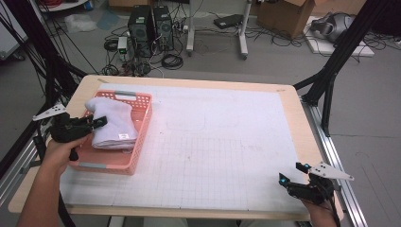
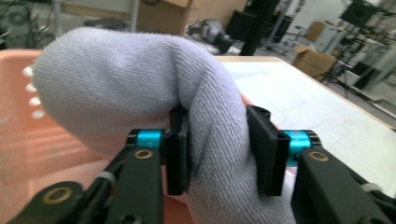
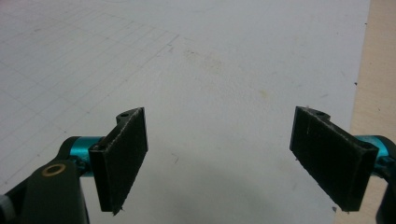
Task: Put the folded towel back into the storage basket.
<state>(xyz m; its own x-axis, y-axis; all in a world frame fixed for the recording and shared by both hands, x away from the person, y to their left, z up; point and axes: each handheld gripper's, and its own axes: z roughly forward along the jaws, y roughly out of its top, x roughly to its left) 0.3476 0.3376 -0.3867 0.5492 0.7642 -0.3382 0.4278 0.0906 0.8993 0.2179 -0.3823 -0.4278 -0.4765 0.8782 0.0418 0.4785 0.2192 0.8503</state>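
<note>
A folded pale lavender towel (image 1: 113, 124) lies in the pink plastic basket (image 1: 143, 137) at the table's left. My left gripper (image 1: 97, 122) reaches over the basket's left rim onto the towel. In the left gripper view a plump fold of the towel (image 2: 116, 79) stands between the pads of the left gripper (image 2: 217, 149). The fold looks loose, not pinched, and the basket's wall (image 2: 18, 140) is behind it. My right gripper (image 1: 292, 172) rests near the table's front right corner. Its jaws stand wide apart over the bare mat in the right gripper view (image 3: 224, 158), with nothing between them.
A white gridded mat (image 1: 213, 142) covers the wooden table (image 1: 293, 109). On the floor beyond it are computer towers (image 1: 150, 28), cables and cardboard boxes (image 1: 283, 14). Black frame struts (image 1: 331, 61) stand at the right, and a metal rail runs along the right edge.
</note>
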